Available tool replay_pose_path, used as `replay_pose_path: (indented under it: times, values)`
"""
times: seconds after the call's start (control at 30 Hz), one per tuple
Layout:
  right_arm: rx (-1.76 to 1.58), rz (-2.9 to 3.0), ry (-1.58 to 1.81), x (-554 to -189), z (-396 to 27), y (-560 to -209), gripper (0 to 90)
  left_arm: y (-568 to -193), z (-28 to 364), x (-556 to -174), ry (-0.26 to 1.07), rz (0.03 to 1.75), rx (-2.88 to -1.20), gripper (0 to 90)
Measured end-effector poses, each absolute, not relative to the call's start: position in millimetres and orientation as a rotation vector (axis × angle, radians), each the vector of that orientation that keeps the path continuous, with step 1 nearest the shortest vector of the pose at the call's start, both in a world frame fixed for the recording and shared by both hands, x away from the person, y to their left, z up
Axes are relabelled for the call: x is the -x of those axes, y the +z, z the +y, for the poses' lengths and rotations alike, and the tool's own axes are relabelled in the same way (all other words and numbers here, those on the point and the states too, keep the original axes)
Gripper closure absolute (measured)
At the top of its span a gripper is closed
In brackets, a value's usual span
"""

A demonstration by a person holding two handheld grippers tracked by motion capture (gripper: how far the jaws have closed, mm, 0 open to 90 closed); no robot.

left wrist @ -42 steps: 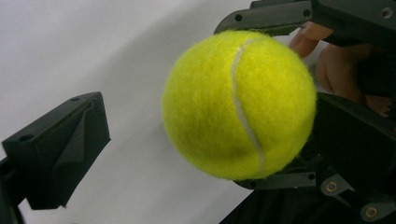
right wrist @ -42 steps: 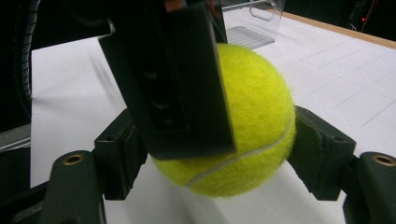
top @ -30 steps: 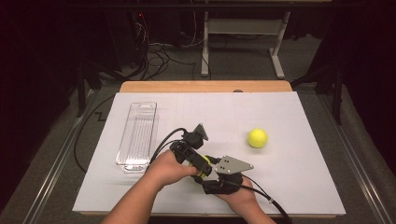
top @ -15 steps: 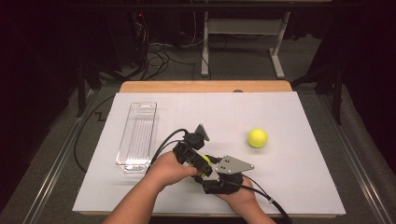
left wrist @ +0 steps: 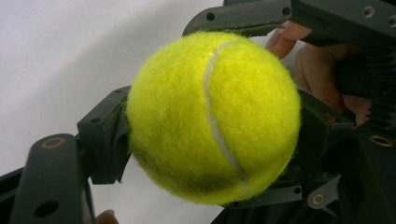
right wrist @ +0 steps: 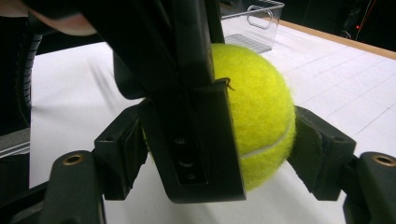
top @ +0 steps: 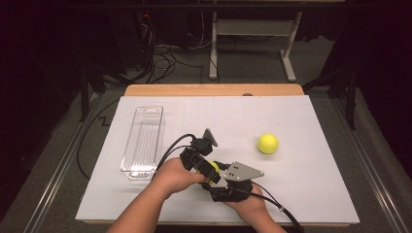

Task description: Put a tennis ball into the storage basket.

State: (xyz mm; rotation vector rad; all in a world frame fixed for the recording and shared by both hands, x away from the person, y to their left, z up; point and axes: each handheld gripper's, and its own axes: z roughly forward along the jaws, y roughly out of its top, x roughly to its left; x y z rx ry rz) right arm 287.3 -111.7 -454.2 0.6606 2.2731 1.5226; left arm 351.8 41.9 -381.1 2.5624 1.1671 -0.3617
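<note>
The white paper-covered table (top: 301,194) carried a clear, ribbed plastic bin (top: 143,141) at its left, which lay empty, and a second fuzzy yellow tennis ball (top: 267,143) lying free at the right, well apart from the bin. Near the front edge, the left gripper (top: 206,170) and right gripper (top: 221,180) met around one fuzzy yellow tennis ball (left wrist: 212,116), both pairs of jaws pinching it just above the table. Judged from this, a hand-to-hand transfer was midway and neither ball had been binned.

No text, label, brand, number or sign can be read anywhere: the tennis ball (left wrist: 212,116) shows only its bare white seam, with no print on its felt
</note>
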Motion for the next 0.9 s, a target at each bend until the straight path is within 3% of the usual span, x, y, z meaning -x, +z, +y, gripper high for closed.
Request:
replay_pose_path:
  times: [0.9]
  values:
    - [-0.652, 2.251, 1.519, -287.4, -111.0, -456.1, 26.9, -380.7, 40.4, -350.9, -0.318, 1.162, -2.572, 26.4]
